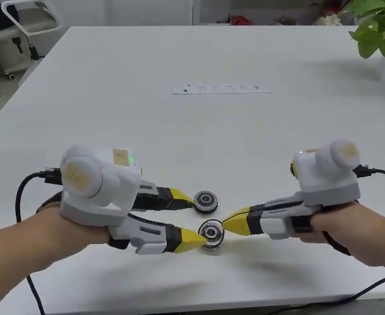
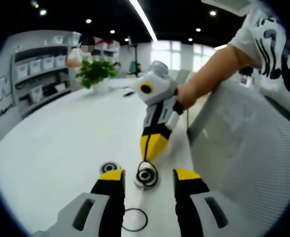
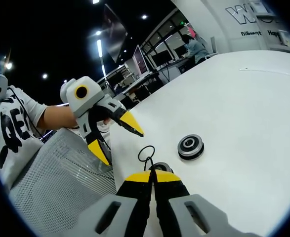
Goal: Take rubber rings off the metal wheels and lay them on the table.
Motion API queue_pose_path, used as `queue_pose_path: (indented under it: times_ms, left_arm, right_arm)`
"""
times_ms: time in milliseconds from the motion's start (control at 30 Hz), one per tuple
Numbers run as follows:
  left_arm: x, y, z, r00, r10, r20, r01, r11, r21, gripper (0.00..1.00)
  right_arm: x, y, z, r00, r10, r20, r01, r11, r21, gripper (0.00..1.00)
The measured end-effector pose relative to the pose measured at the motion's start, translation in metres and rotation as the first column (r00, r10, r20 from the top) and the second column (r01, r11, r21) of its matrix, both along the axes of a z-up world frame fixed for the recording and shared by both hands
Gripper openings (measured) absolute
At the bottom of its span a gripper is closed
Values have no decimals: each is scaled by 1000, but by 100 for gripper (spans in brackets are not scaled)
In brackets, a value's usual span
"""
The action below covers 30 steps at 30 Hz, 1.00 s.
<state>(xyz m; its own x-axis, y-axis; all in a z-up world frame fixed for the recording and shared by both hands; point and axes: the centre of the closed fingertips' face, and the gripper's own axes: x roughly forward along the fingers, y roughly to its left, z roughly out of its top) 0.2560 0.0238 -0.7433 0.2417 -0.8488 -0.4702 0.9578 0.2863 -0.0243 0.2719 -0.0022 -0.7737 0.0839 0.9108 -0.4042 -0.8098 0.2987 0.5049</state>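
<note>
At the near edge of the white desk (image 1: 179, 131), a small metal wheel (image 1: 211, 233) sits between the spread jaws of the left hand-held gripper (image 1: 197, 218), unclamped. The right hand-held gripper (image 1: 225, 224) has its jaws together, apparently nipping the wheel's rubber ring (image 2: 145, 160), which stretches up in a thin loop. A second wheel (image 1: 205, 201) lies just beside, and a loose ring (image 2: 135, 219) already rests flat. The ring looks thin, soft and springy, so pinch it at the rim. The stiff, heavier wheel may roll and needs bracing at its sides.
</note>
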Motion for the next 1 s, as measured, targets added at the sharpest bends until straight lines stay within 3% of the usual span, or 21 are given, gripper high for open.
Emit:
queue_pose_path:
  times_ms: [267, 367, 533, 1000]
  left_arm:
    - [-5, 13, 5, 1000, 23, 3, -23, 1000, -5, 46]
    - [-4, 16, 9, 999, 44, -9, -44, 999, -32, 49]
    - [-3, 25, 14, 997, 73, 1, -73, 996, -43, 51]
    - [-2, 55, 16, 991, 132, 4, -131, 991, -36, 59]
  right_arm:
    - [-6, 7, 10, 1000, 13, 0, -13, 1000, 22, 0]
    - [-8, 10, 14, 1000, 21, 2, -21, 999, 29, 0]
    - [-11, 15, 19, 999, 38, 9, -38, 999, 34, 0]
    - [-10, 35, 27, 998, 58, 14, -59, 997, 52, 0]
